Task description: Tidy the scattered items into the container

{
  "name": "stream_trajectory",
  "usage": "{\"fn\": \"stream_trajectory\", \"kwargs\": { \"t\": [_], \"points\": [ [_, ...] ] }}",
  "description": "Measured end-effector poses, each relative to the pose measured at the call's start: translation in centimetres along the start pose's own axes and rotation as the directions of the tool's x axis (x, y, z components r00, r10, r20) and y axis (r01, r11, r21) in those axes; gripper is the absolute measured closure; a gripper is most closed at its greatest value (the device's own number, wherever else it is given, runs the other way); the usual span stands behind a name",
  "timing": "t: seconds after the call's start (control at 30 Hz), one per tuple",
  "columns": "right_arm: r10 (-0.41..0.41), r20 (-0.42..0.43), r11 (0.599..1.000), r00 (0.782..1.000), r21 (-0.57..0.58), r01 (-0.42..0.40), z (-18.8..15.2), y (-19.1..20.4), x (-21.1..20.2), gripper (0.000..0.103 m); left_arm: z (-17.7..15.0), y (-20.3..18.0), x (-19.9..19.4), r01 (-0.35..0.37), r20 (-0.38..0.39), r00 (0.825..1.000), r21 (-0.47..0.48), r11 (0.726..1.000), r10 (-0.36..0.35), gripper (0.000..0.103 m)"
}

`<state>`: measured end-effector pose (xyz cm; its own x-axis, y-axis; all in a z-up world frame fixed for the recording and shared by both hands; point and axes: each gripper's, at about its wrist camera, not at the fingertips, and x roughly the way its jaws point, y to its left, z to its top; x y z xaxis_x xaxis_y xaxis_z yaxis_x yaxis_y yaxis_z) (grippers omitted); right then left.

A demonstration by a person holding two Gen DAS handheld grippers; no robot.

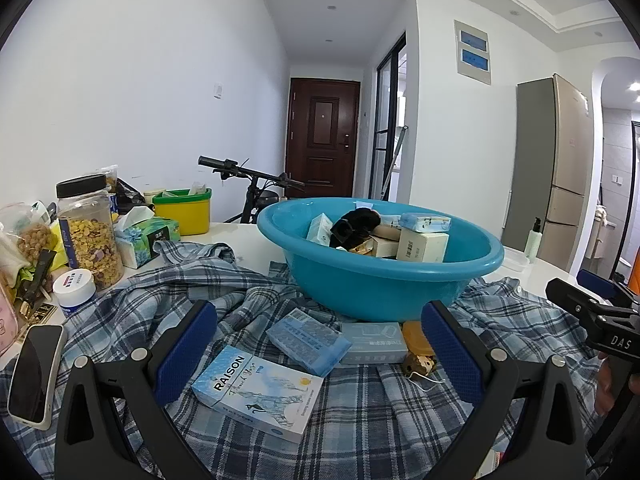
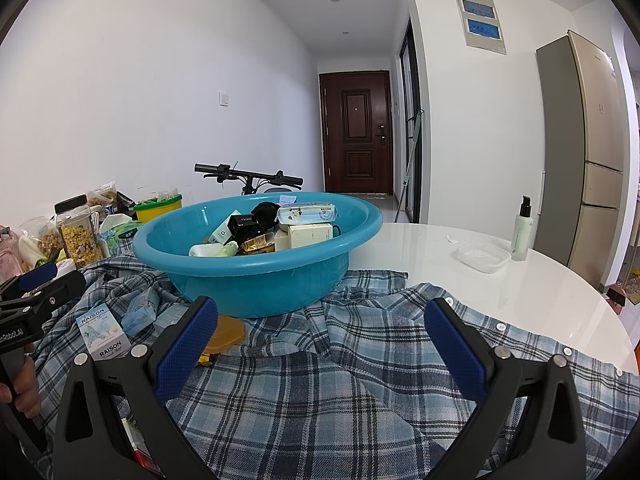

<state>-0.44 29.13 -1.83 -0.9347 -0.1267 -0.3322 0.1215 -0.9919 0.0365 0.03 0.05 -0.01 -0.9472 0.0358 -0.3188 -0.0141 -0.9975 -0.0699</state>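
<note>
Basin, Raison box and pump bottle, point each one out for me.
Basin [image 1: 384, 292], left wrist view, on its front outer wall.
Raison box [image 1: 258, 394], left wrist view, middle of its top face.
Pump bottle [image 2: 522, 236], right wrist view, on its pale green body.

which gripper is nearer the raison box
Left. The RAISON box lies on the cloth between the left gripper's open fingers; the right gripper hovers off to its right.
</note>
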Motion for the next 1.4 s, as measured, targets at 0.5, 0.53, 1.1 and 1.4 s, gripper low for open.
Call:
{"fn": "stream_trajectory", "kwargs": {
  "t": [0.5, 0.53, 1.1, 1.4],
  "points": [
    [0.000, 0.000, 1.000, 1.000, 0.001, 0.000, 0.00, -0.02, 0.03, 0.000, 0.00, -0.14, -0.03, 0.042, -0.003, 0.999, 0.011, 0.999, -0.042, 0.000],
    [0.000, -0.001, 1.000, 1.000, 0.001, 0.000, 0.00, -0.02, 0.03, 0.000, 0.00, -0.14, -0.05, 0.042, -0.003, 0.999, 0.011, 0.999, -0.042, 0.000],
    [-0.001, -0.005, 1.000, 1.000, 0.007, 0.001, -0.11, -0.10, 0.19, 0.000, 0.09, 0.08, -0.19, 0.024, -0.004, 1.000, 0.011, 1.000, -0.024, 0.000],
    [-0.014, -0.018, 1.000, 1.000, 0.001, 0.014, -0.06, -0.10, 0.67, 0.000, 0.07, 0.18, 0.44, 0.007, -0.028, 1.000, 0.001, 1.000, -0.007, 0.000]
  ]
}}
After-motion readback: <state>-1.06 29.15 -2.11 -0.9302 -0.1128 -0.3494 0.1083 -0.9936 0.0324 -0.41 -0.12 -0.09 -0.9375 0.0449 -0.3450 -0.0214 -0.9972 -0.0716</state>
